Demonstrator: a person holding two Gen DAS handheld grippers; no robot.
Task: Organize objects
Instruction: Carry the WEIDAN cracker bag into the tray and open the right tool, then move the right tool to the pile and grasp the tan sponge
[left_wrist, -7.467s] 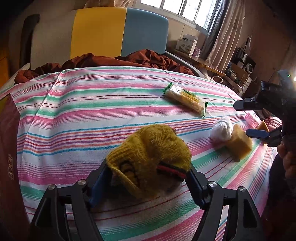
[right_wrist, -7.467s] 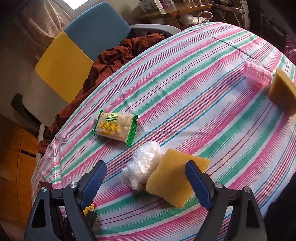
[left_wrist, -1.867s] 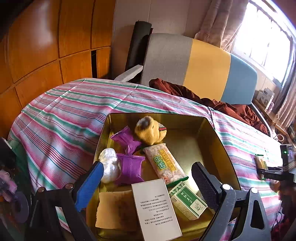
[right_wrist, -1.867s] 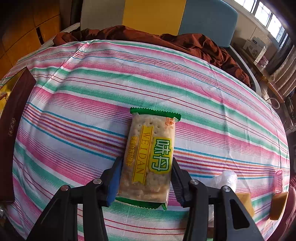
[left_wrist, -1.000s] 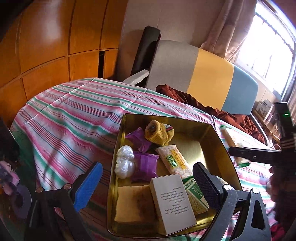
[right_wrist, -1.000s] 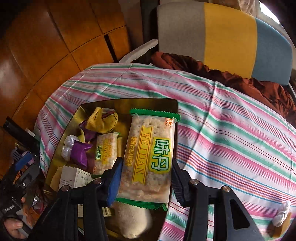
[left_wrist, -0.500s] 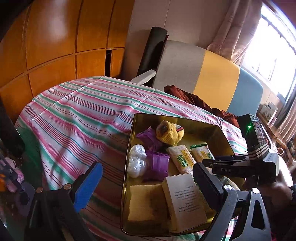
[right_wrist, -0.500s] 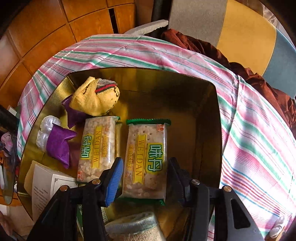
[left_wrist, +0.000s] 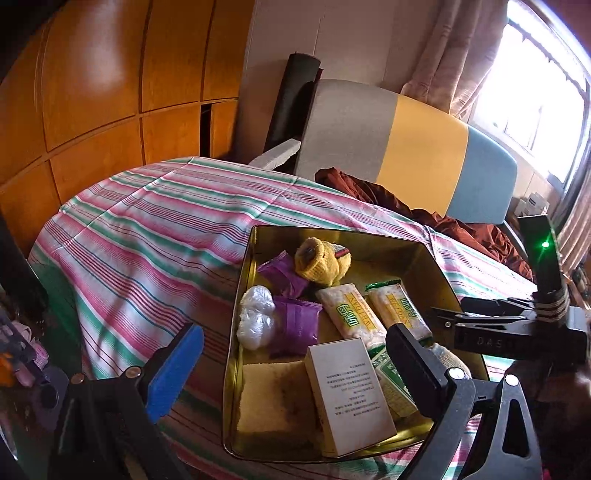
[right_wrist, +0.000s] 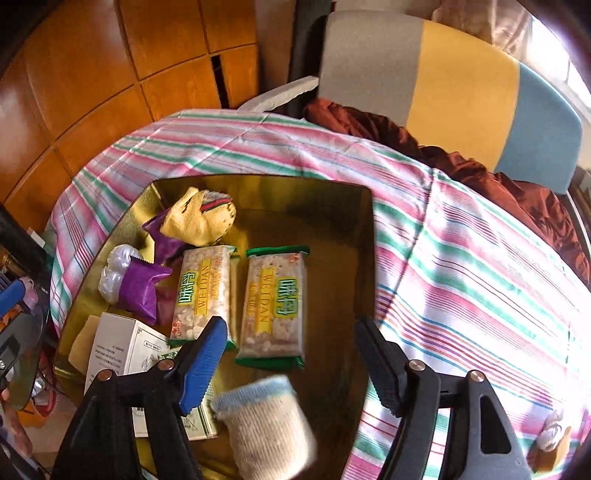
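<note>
A gold tin (right_wrist: 365, 258) stands on the striped tablecloth (right_wrist: 461, 280). A green-edged cracker packet (right_wrist: 275, 295) lies flat in it beside a second packet (right_wrist: 201, 291). My right gripper (right_wrist: 291, 360) hovers just behind the packet with its jaws opening; the pads stand clear of it. In the left wrist view that packet (left_wrist: 397, 306) lies just ahead of the right gripper (left_wrist: 447, 315). My left gripper (left_wrist: 293, 369) is open and holds nothing, above the near end of the tin (left_wrist: 236, 332).
The tin also holds a yellow sock (right_wrist: 201, 218), purple packets (right_wrist: 142, 288), a plastic wad (right_wrist: 114, 273), a white box (left_wrist: 347, 395), a sponge (left_wrist: 273, 398) and a pale sock (right_wrist: 266, 424). A striped-back chair (right_wrist: 461, 62) with brown cloth (right_wrist: 480, 173) stands behind.
My right gripper carried the cracker packet from the tablecloth over the tin, laid it beside the other packet, spread its jaws and drew back. The left gripper hardly moved.
</note>
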